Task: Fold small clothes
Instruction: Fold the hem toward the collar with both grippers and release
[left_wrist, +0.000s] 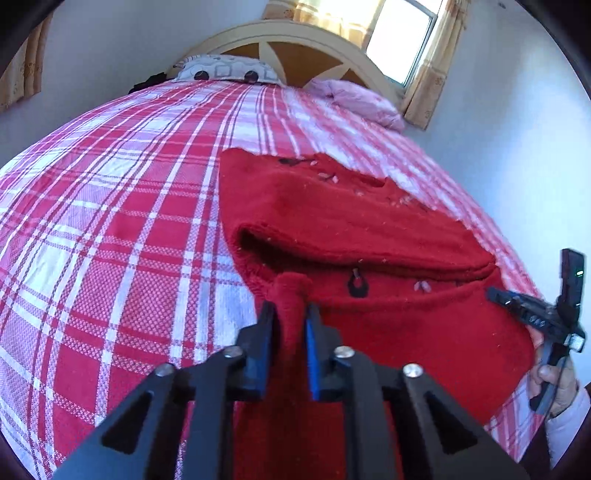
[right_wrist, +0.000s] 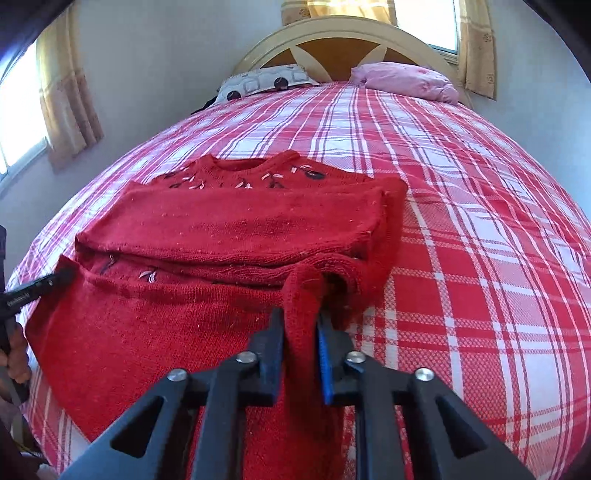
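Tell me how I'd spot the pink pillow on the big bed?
Find the bed with the red-and-white checked cover and follow it up to the curved wooden headboard. Two pillows lie there, beyond the red sweater. The pink pillow is the plain, rumpled one nearest the window; the patterned pillow beside it is pale with dark dots.

right tool | clamps red sweater hem | plaid bed

Plaid bed bears red sweater, two pillows, perhaps dark cloth
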